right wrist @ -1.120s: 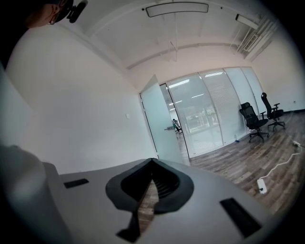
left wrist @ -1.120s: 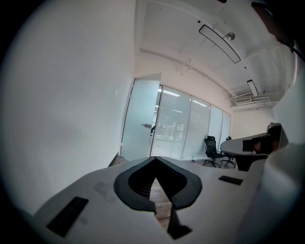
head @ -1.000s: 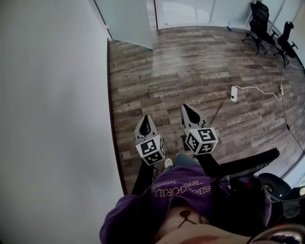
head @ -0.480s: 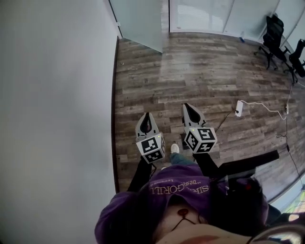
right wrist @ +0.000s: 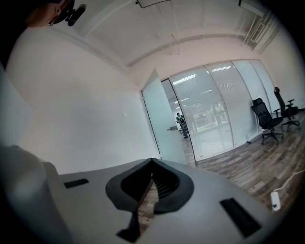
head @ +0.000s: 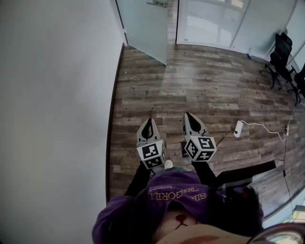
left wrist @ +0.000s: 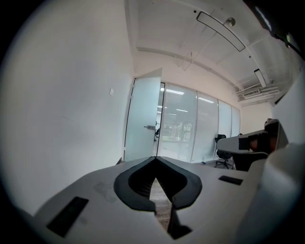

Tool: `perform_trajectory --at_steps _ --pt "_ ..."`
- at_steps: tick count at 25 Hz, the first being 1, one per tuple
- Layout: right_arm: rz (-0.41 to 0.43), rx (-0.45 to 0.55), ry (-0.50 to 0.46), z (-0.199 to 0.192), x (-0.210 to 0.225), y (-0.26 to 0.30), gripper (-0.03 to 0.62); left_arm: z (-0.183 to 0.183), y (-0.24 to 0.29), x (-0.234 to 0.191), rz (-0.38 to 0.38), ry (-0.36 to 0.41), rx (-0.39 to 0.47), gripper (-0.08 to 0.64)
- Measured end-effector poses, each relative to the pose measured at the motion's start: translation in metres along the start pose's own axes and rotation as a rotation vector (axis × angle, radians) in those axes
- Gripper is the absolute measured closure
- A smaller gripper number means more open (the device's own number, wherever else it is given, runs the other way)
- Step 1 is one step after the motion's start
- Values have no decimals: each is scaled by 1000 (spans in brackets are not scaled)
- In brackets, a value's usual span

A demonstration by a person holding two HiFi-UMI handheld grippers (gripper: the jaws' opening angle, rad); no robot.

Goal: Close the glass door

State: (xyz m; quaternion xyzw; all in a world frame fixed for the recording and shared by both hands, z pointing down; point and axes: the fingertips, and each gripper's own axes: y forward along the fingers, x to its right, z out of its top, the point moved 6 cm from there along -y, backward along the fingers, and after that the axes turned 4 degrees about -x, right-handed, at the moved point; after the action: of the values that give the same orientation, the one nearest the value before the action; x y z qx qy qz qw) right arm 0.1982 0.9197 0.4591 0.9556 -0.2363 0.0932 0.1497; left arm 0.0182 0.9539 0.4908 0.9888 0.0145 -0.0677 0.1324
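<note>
A frosted glass door (head: 145,26) stands swung open from the white wall at the far end of the room, its handle (head: 157,4) near the top edge of the head view. It shows ahead in the left gripper view (left wrist: 142,121) and the right gripper view (right wrist: 164,121). My left gripper (head: 148,124) and right gripper (head: 189,118) are held side by side over the wood floor, pointing toward the door and well short of it. Both are shut with nothing between the jaws.
A long white wall (head: 57,105) runs along the left. Glass partition panels (head: 209,24) stand beside the doorway. Black office chairs (head: 283,57) are at the far right. A white power strip (head: 238,128) with its cable lies on the floor to the right.
Both grippers have moved forward along the wall toward the door, which now shows larger and lower in the head view. The jaws stayed shut.
</note>
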Motion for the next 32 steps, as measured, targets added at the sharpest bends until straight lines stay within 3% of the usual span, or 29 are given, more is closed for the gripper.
perform_trajectory --at_steps 11,25,32 --pt "49 -42 0 11 15 65 606 12 52 -20 73 -49 -10 560" --pt "52 -14 -17 60 1 209 606 78 173 -93 48 1 42 560" --pt "29 0 -14 76 -13 271 606 103 223 -137 36 -11 49 560"
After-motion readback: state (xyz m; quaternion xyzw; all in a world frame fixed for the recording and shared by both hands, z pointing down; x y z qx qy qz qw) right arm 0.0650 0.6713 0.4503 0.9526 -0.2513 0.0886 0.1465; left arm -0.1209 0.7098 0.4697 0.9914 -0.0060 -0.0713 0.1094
